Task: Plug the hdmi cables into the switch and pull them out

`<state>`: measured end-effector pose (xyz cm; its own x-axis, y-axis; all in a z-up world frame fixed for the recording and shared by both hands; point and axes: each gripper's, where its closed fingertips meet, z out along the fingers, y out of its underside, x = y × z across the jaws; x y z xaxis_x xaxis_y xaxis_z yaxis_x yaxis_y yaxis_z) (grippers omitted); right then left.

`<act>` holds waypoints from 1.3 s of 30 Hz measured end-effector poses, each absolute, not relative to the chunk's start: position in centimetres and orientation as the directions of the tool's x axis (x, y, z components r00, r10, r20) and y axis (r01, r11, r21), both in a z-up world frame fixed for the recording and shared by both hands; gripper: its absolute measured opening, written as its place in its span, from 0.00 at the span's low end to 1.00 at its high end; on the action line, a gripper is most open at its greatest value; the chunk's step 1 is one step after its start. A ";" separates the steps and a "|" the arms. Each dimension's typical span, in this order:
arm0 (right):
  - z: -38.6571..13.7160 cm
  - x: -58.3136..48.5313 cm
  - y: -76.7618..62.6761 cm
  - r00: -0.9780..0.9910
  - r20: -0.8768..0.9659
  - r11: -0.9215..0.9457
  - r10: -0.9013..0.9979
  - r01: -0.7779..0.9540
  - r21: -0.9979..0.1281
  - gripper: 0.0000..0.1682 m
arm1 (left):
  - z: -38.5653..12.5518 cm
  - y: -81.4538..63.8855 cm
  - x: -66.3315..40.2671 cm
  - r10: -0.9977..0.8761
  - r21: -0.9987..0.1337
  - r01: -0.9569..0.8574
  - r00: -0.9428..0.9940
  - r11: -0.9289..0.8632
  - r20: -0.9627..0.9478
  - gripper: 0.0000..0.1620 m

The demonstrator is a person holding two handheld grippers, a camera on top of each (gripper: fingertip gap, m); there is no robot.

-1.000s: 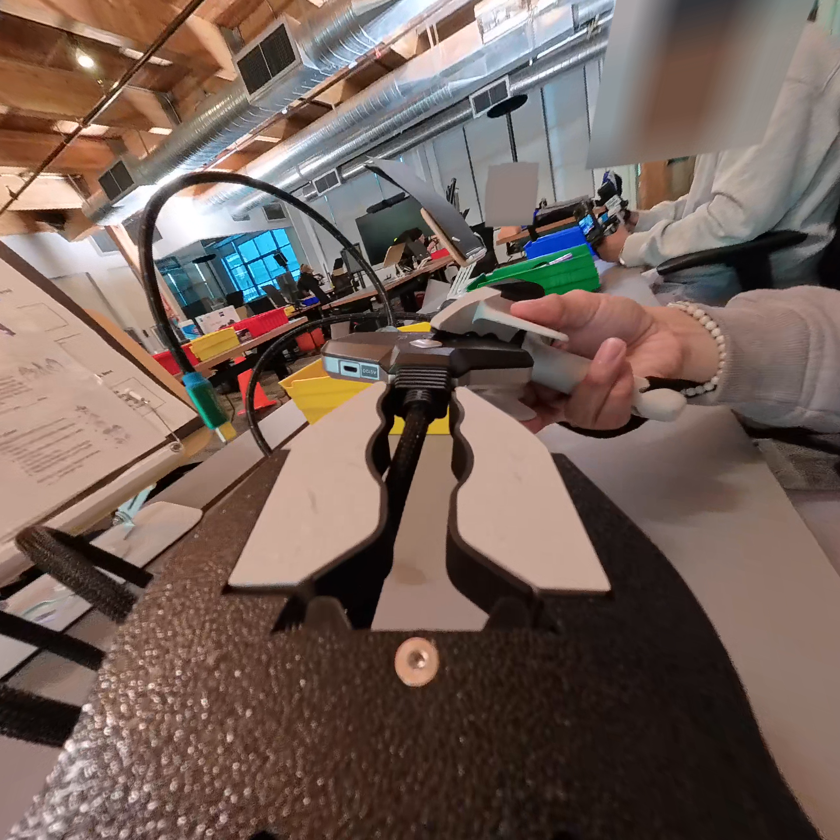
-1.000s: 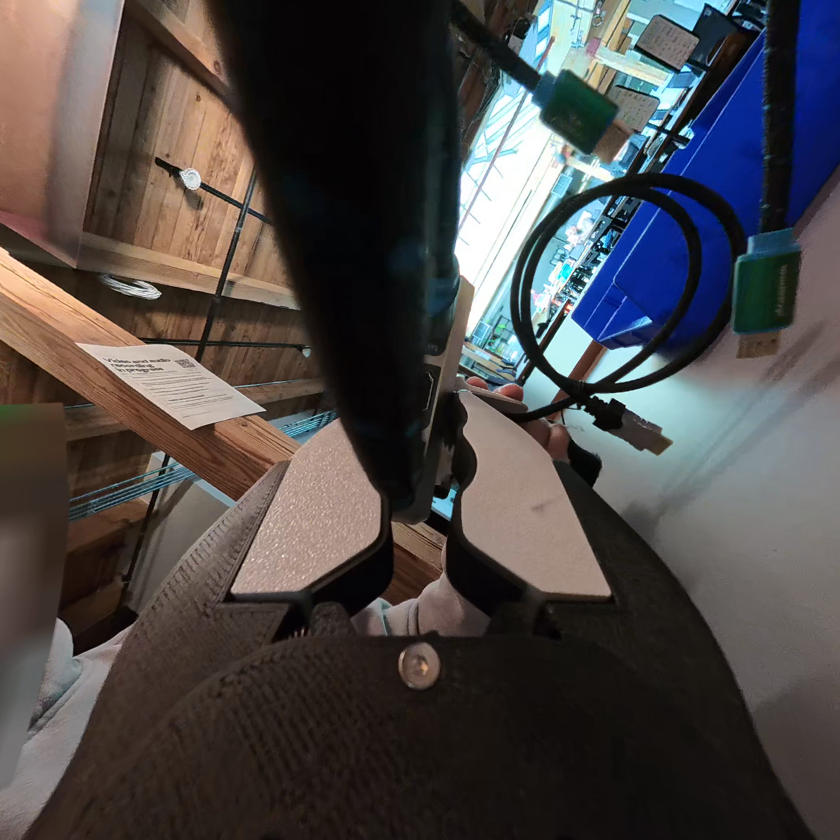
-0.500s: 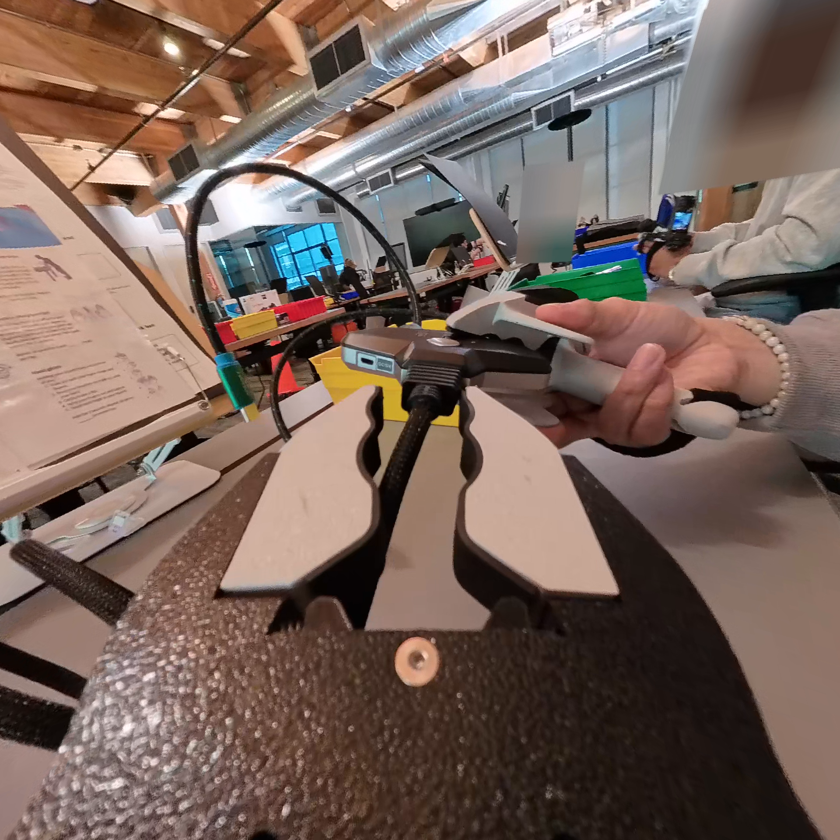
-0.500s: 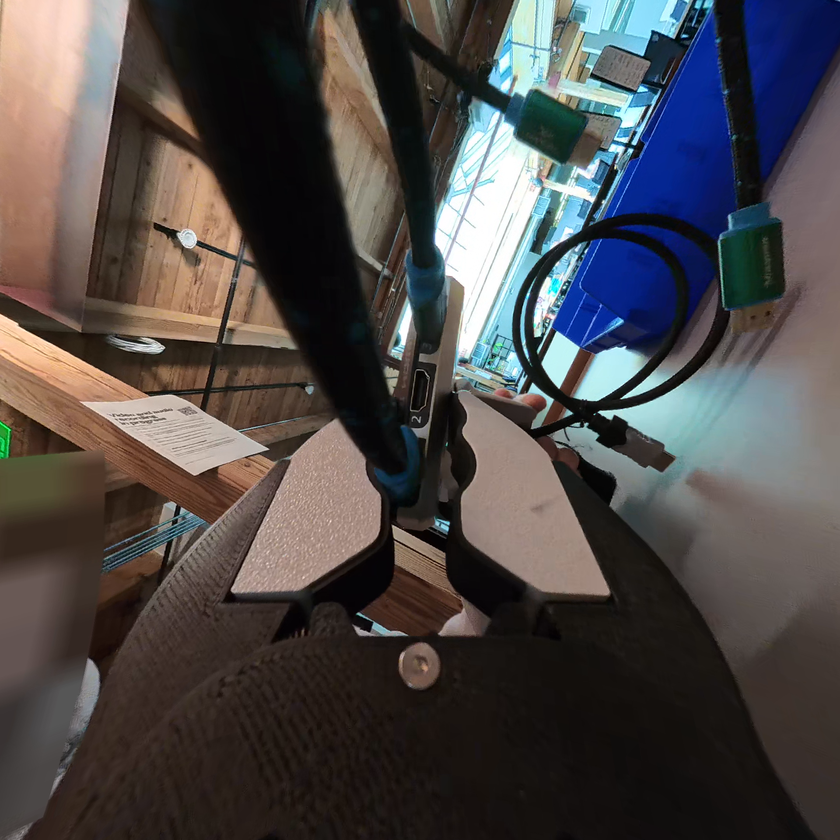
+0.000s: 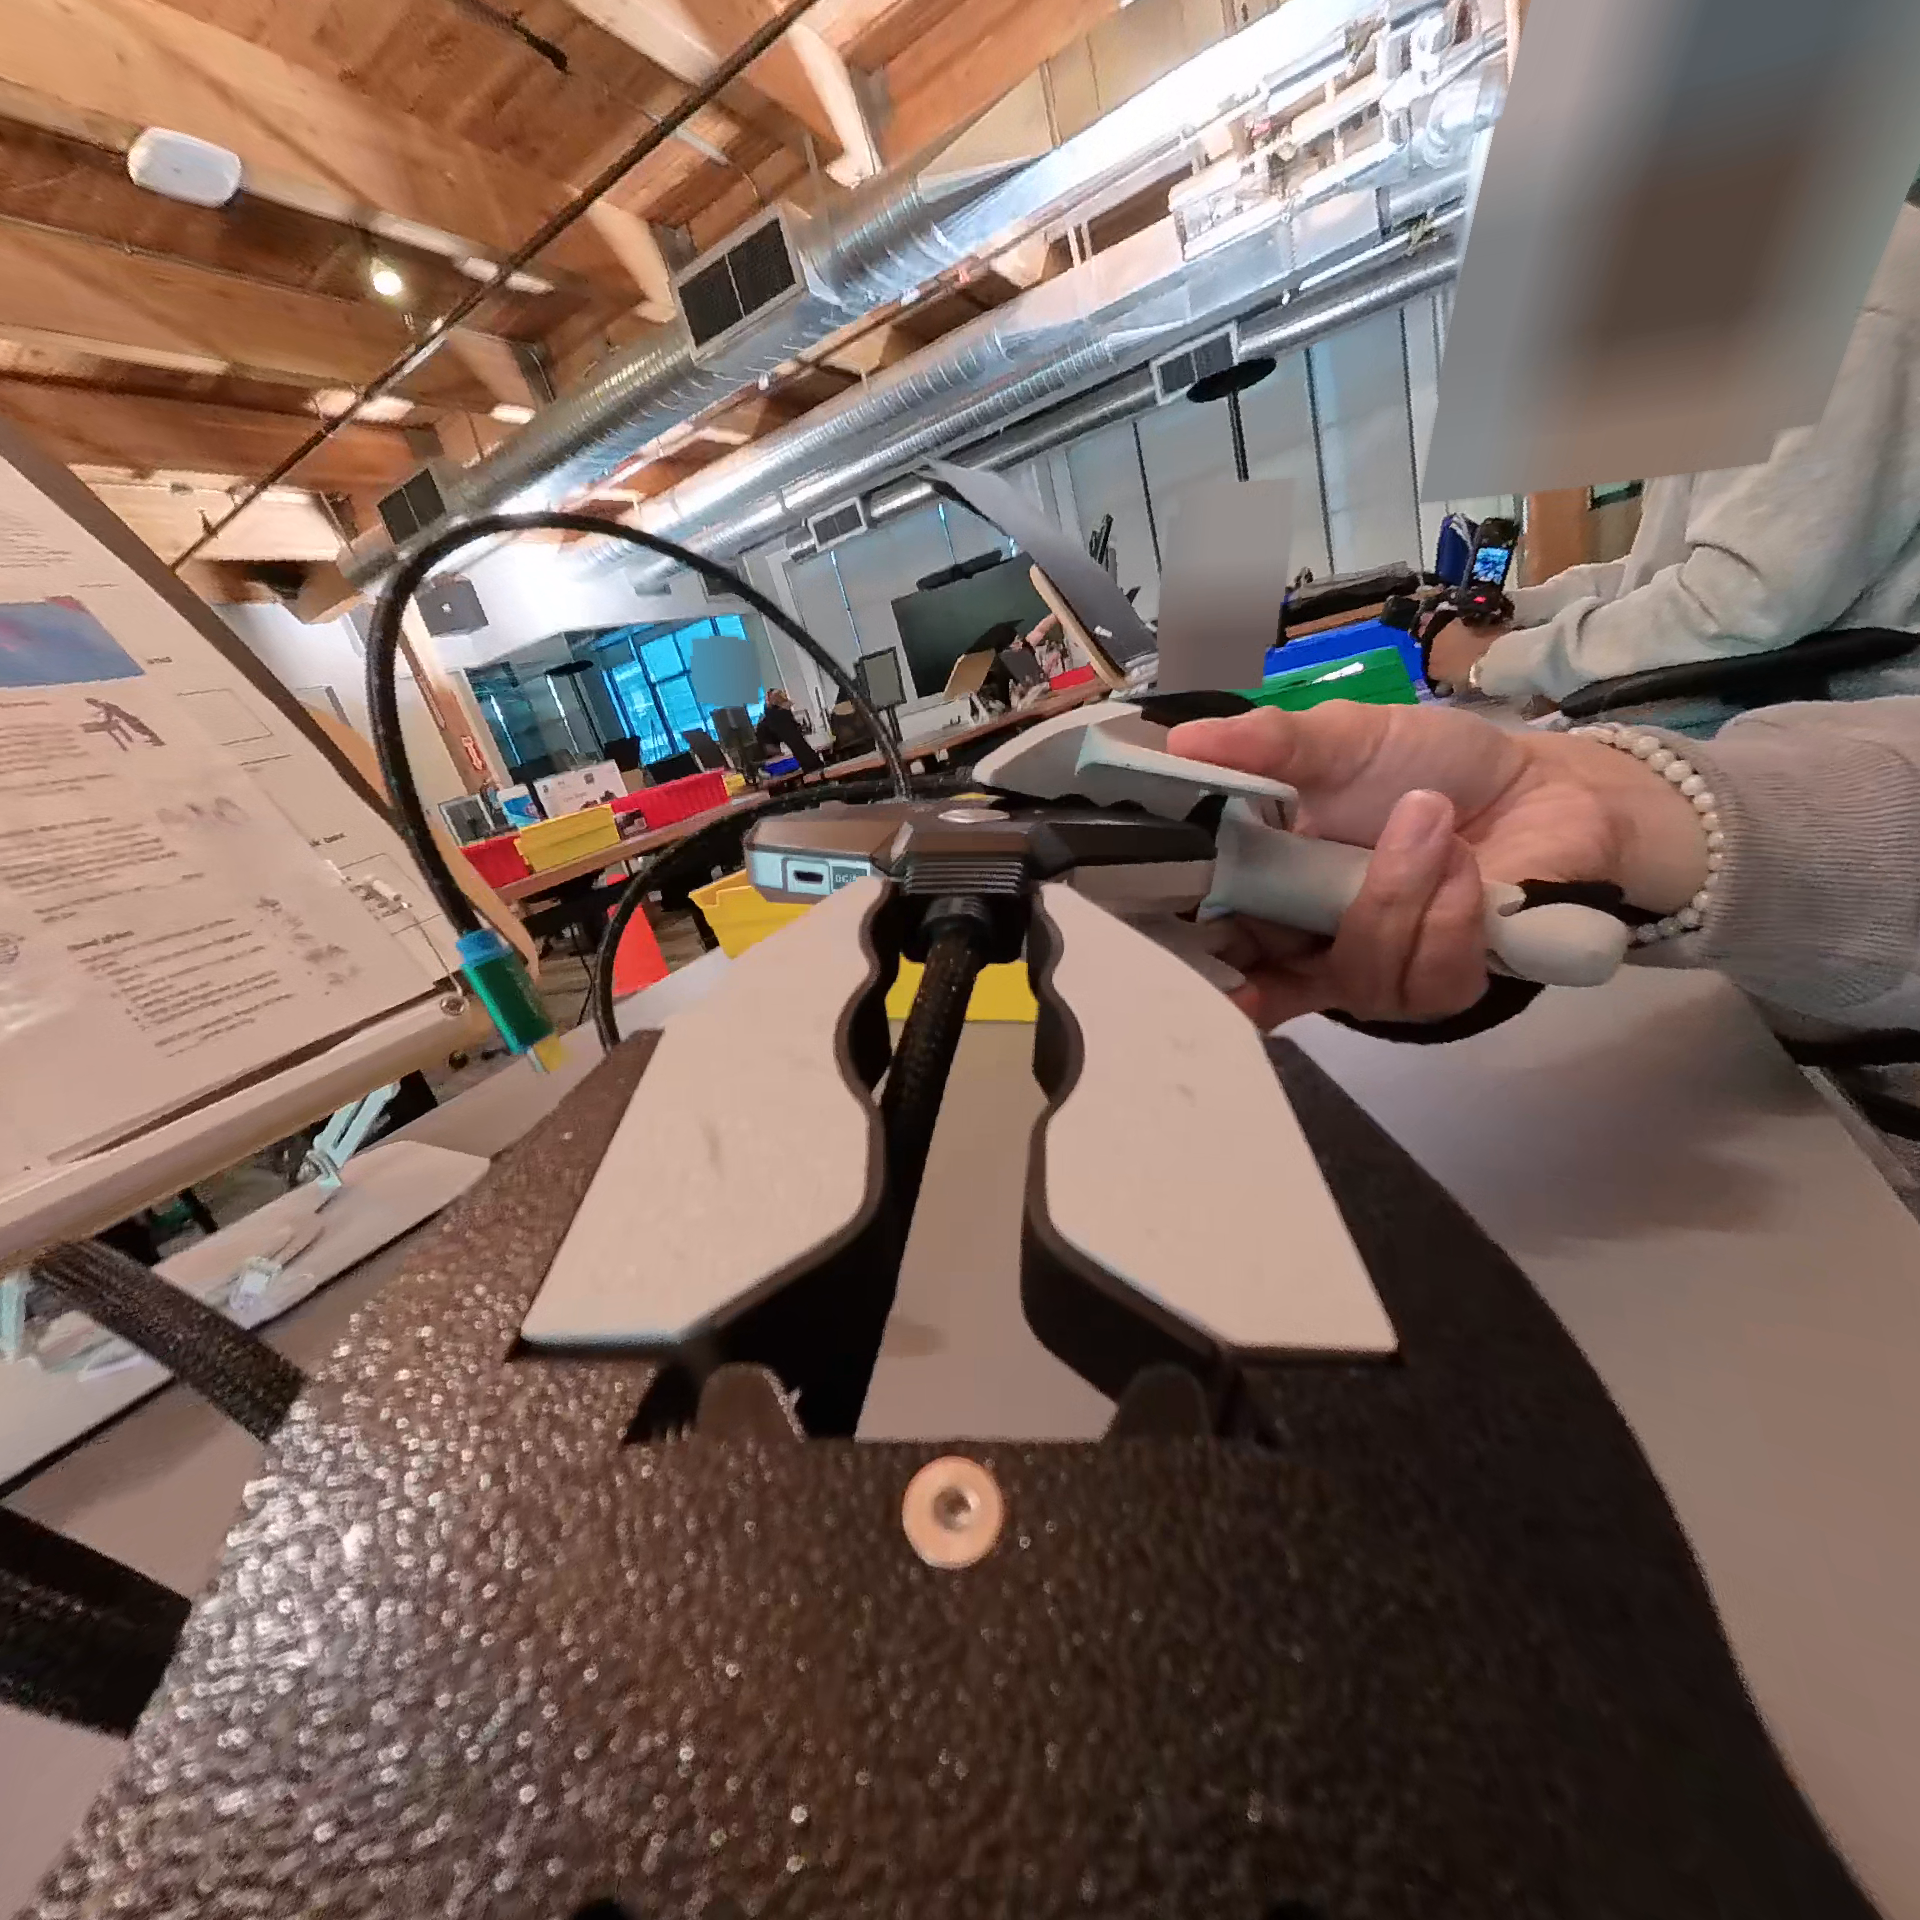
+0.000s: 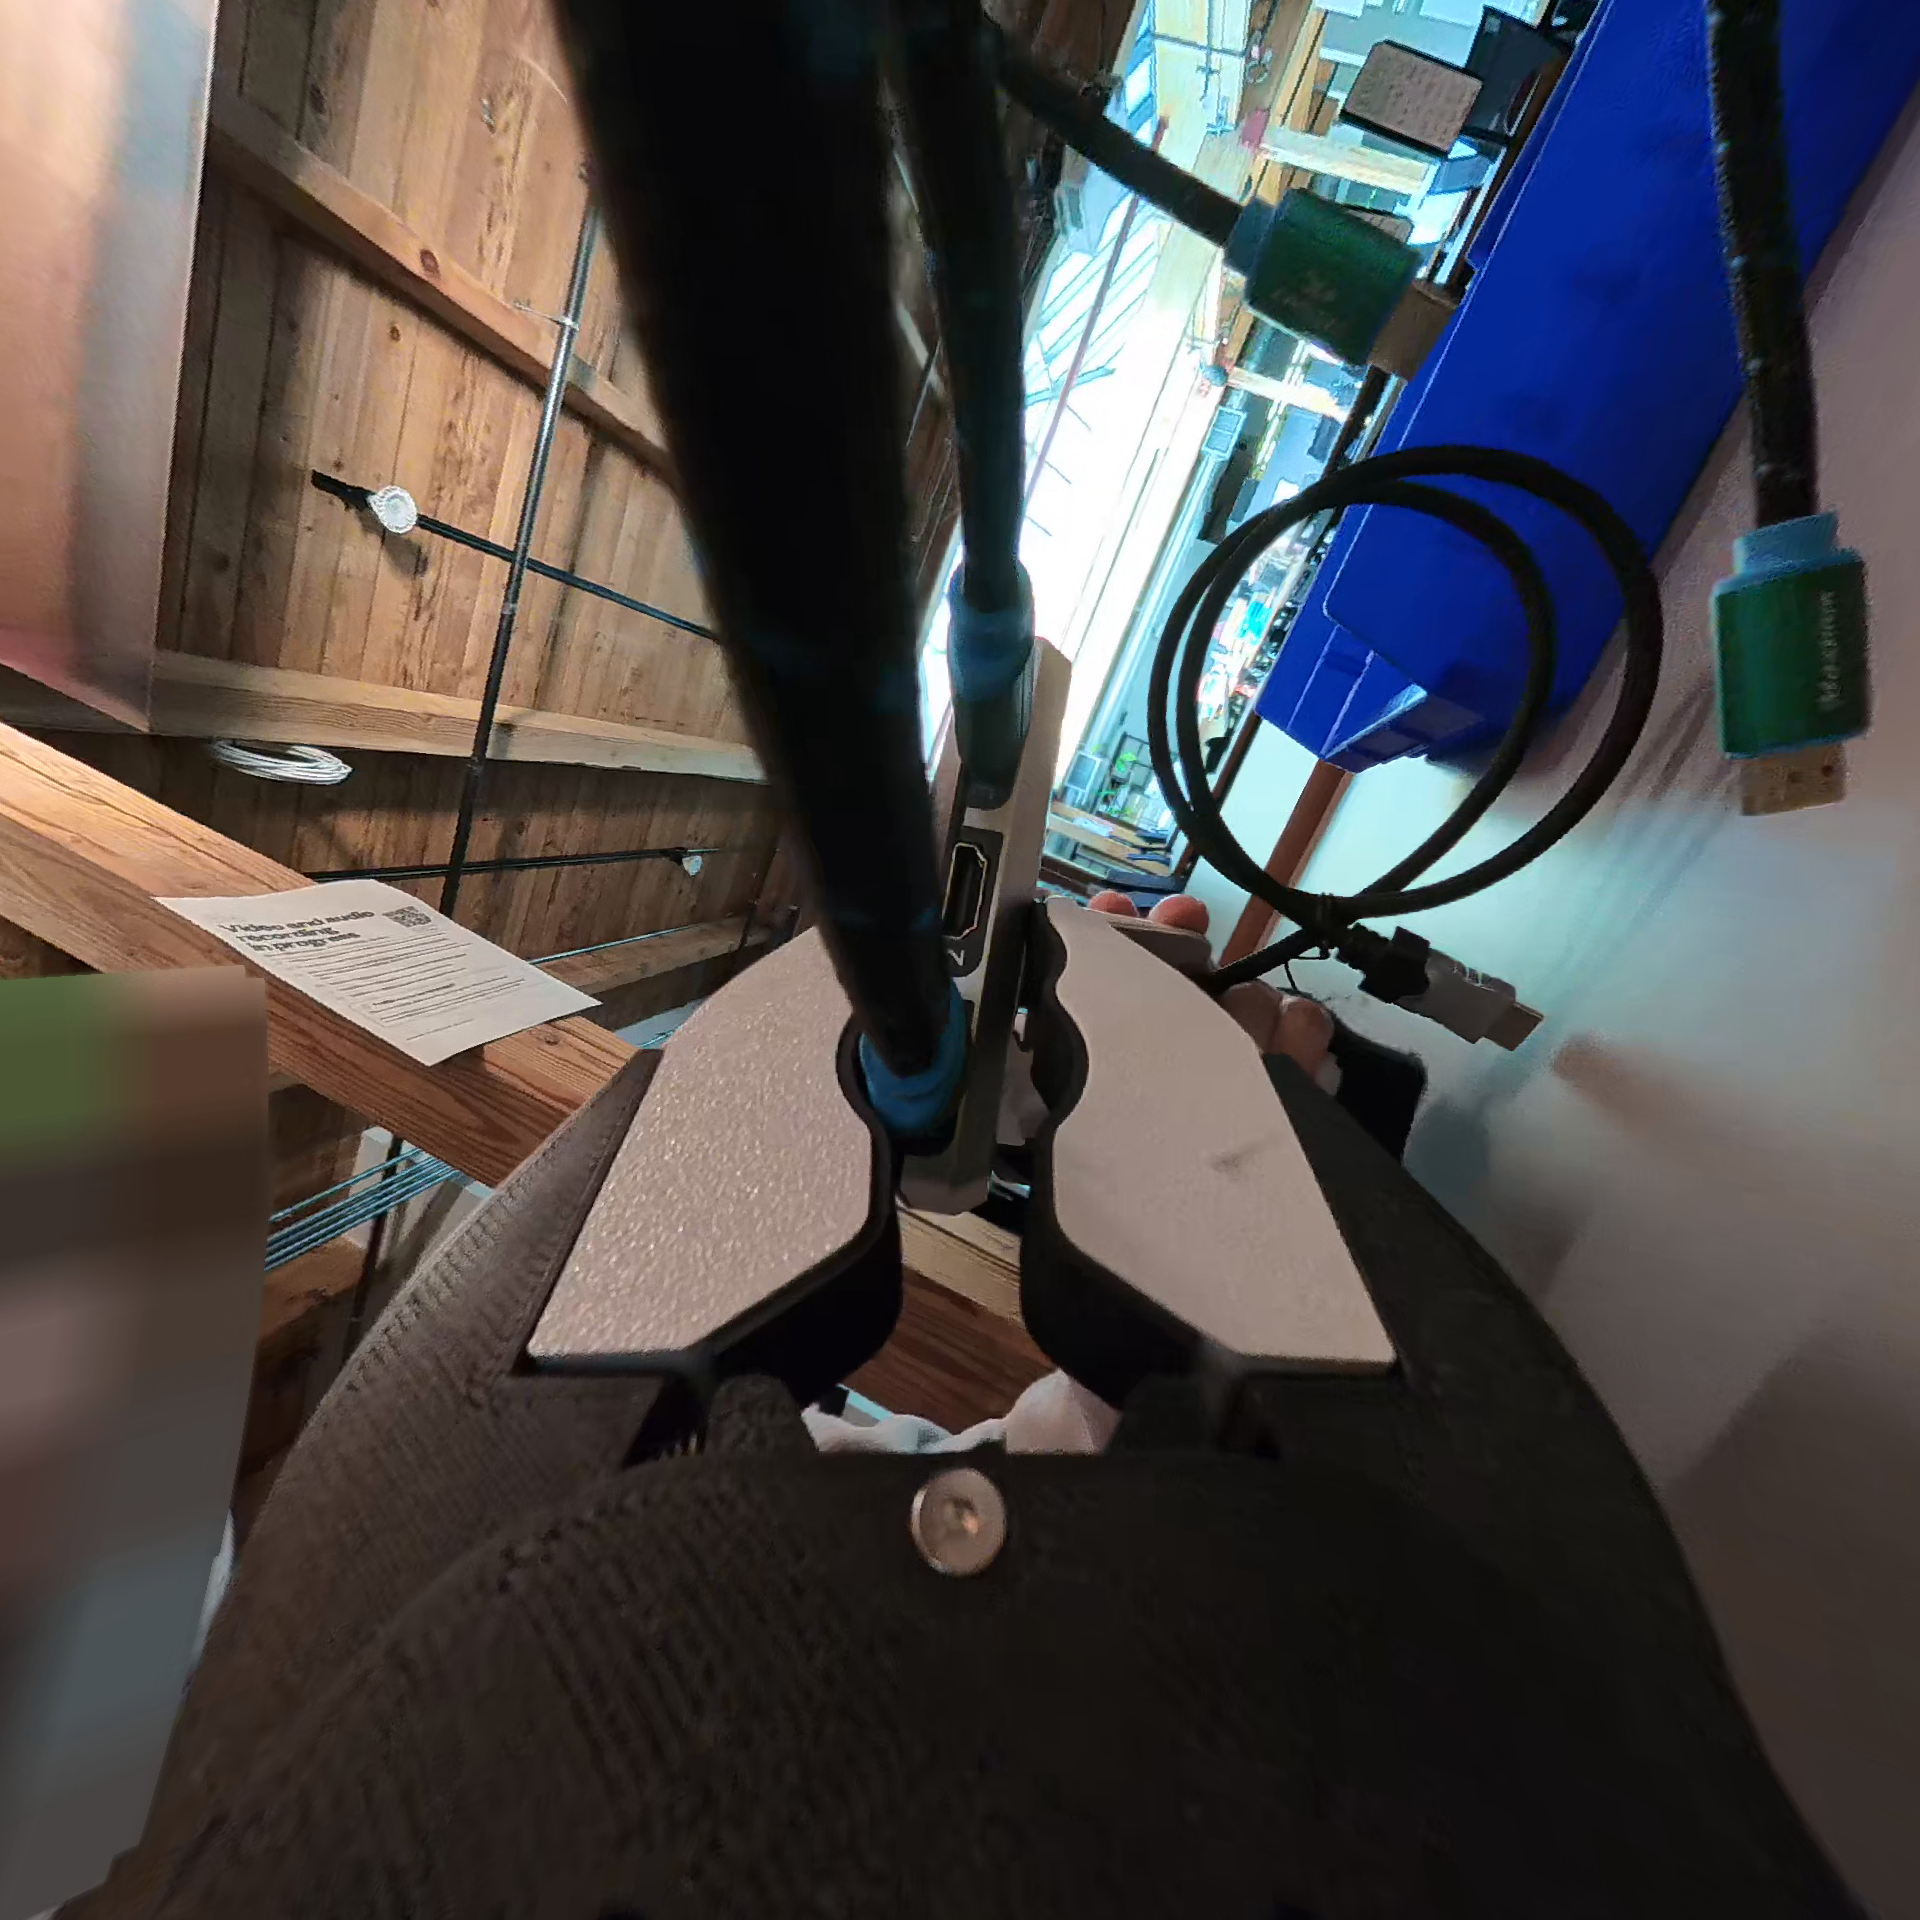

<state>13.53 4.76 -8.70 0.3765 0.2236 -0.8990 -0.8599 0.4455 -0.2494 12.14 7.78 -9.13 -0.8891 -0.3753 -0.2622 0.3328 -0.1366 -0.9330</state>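
We are closing our left gripper [image 5: 951, 914] around the black ribbed plug [image 5: 961, 871] of a black braided HDMI cable [image 5: 925, 1049], its two pale grey fingers [image 5: 748, 1122] pinching in just behind where the plug is sitting in the slim grey metal HDMI switch [image 5: 831, 847]. The cable is running back between the fingers toward the camera, above the pale grey tabletop [image 5: 1621, 1174]. Our right gripper [image 6: 961, 1039] is clamping the switch [image 6: 997, 904] itself by its thin edges, holding it up off the table, and in the left wrist view a bare hand [image 5: 1455, 842] with a bead bracelet is wrapping that gripper's grey handle. From the right wrist view, two blue-collared cables [image 6: 987, 644] are sitting in the switch with one empty port between them. Beyond, a loose green-shelled connector [image 6: 1787, 665] is lying near a coiled thin black cable [image 6: 1403, 686] on the table, and another green connector [image 6: 1330, 270] is hanging farther off. Farther still in the left wrist view, a tilted board with printed sheets [image 5: 156, 883] is standing at the left, and coloured plastic bins [image 5: 623, 821] are lining distant desks.
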 end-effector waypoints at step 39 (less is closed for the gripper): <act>-6.4 10.2 -2.4 0.904 0.044 -0.235 -0.424 -0.063 -0.970 0.36 | -8.2 10.0 13.5 -0.394 -0.977 0.147 -0.916 -0.155 -0.075 0.13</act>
